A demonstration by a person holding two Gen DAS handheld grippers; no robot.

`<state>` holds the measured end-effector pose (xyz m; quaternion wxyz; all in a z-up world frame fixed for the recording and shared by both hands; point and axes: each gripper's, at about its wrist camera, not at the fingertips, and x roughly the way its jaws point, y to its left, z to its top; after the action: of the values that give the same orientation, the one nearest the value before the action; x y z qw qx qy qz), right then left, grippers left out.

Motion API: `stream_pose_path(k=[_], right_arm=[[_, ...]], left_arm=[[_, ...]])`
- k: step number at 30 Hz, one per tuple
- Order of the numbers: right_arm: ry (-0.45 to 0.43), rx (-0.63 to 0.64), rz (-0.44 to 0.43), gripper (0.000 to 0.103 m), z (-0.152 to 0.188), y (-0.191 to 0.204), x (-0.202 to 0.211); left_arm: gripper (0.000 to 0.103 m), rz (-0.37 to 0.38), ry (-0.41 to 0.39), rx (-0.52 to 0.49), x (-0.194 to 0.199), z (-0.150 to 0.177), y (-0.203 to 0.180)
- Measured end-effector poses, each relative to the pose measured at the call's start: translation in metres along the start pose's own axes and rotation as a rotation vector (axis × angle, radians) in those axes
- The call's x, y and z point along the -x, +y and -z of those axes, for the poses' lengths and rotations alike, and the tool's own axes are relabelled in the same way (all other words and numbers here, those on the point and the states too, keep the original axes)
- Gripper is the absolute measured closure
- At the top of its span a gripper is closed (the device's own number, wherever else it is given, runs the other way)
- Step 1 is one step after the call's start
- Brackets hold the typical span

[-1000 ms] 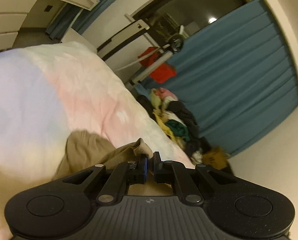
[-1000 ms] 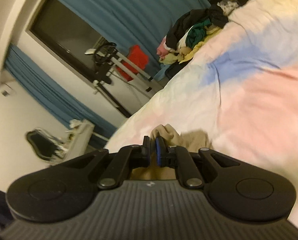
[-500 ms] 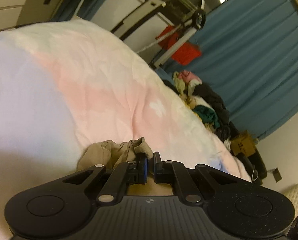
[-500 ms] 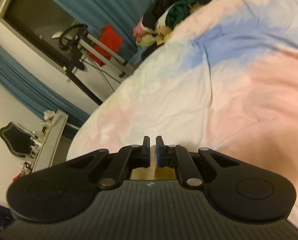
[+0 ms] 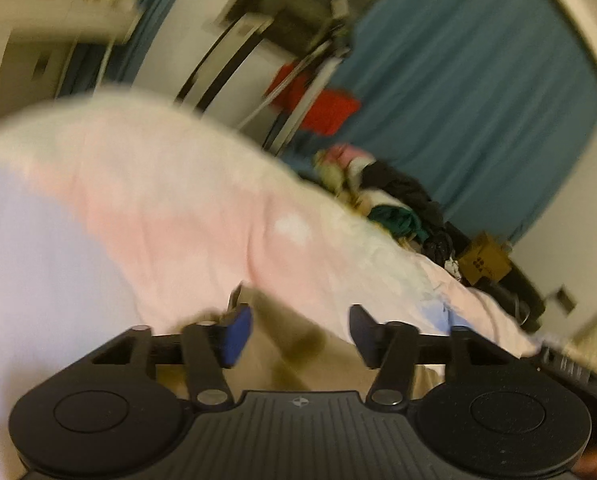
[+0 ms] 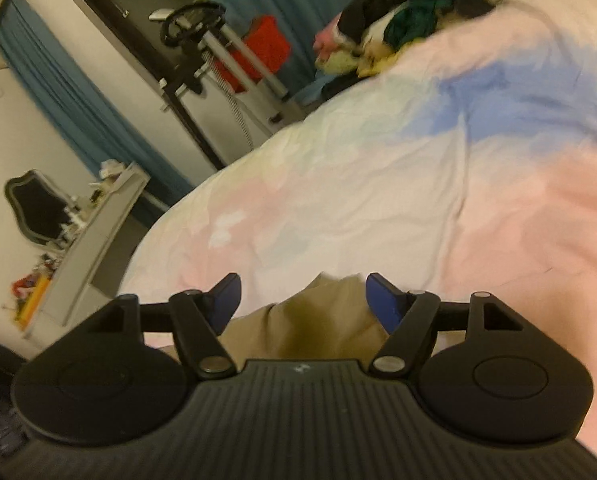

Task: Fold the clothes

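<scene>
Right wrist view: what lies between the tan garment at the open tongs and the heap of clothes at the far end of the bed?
Only bare pastel duvet separates the tan garment from the clothes heap, per the right wrist view.

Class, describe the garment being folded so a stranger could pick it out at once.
Start at the pastel quilt covering the bed. At its near edge, between the open right claw fingers, lies a tan garment. It is plain khaki, unlike the mixed-colour clothes pile at the far end.

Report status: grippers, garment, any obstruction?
Left gripper open, right gripper open. Tan garment lying released on the bedspread. Nothing in the way.
</scene>
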<state>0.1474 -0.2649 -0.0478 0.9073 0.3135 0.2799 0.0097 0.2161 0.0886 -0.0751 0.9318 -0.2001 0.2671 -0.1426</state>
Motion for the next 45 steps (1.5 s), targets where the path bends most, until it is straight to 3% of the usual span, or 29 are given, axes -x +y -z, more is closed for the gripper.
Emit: stream_pose_path(k=[4,7,8,9,10,11,13,16,21,28,30,33,36,38,41,45], right_arm=[[0.005,0.012,0.063,0.031,0.002,-0.012,-0.003],[0.086,-0.005,0.061,0.038,0.009,-0.021,-0.021],[0.102,-0.010,0.054,0.045,0.012,-0.021,-0.026],[0.102,0.005,0.063,0.048,0.015,-0.019,-0.030],[0.102,0.020,0.071,0.054,0.018,-0.017,-0.033],[0.085,0.056,0.083,0.065,0.020,-0.012,-0.033],[0.049,0.106,0.093,0.082,0.023,-0.003,-0.029],[0.005,0.128,0.095,0.085,0.024,0.003,-0.022],[-0.056,0.155,0.092,0.086,0.019,0.012,-0.015],[-0.107,0.240,0.146,0.086,0.023,0.027,-0.018],[-0.147,0.268,0.166,0.086,0.027,0.031,-0.012],[-0.283,0.345,0.180,0.088,0.029,0.044,0.008],[-0.345,0.375,0.149,0.088,0.023,0.050,0.016],[-0.293,0.345,0.146,0.088,0.015,0.045,0.002],[-0.155,0.322,0.194,0.088,0.016,0.030,-0.031],[-0.048,0.324,0.209,0.087,0.023,0.023,-0.052]], left_arm=[[0.038,-0.041,0.010,-0.093,0.000,0.009,-0.007],[0.041,-0.089,0.058,-0.087,-0.018,0.012,-0.004],[0.043,-0.108,0.071,-0.088,-0.024,0.013,-0.003],[0.047,-0.121,0.083,-0.086,-0.030,0.014,-0.002],[0.059,-0.121,0.095,-0.078,-0.033,0.015,0.000],[0.063,-0.116,0.105,-0.069,-0.036,0.016,0.002],[0.085,-0.112,0.100,-0.070,-0.033,0.015,0.002],[0.096,-0.100,0.050,-0.071,-0.019,0.009,0.000],[0.097,-0.055,-0.045,-0.052,0.003,-0.008,-0.010],[0.097,-0.016,-0.115,-0.073,0.015,-0.009,-0.018],[0.097,0.012,-0.136,-0.047,0.022,-0.010,-0.017],[0.097,0.003,-0.166,-0.052,0.033,-0.010,-0.020],[0.097,-0.030,-0.160,-0.066,0.028,-0.011,-0.021],[0.097,-0.068,-0.103,-0.049,0.010,-0.011,-0.014],[0.093,-0.155,0.057,-0.079,-0.024,-0.004,-0.003],[0.084,-0.180,0.117,-0.072,-0.031,0.003,0.004]])
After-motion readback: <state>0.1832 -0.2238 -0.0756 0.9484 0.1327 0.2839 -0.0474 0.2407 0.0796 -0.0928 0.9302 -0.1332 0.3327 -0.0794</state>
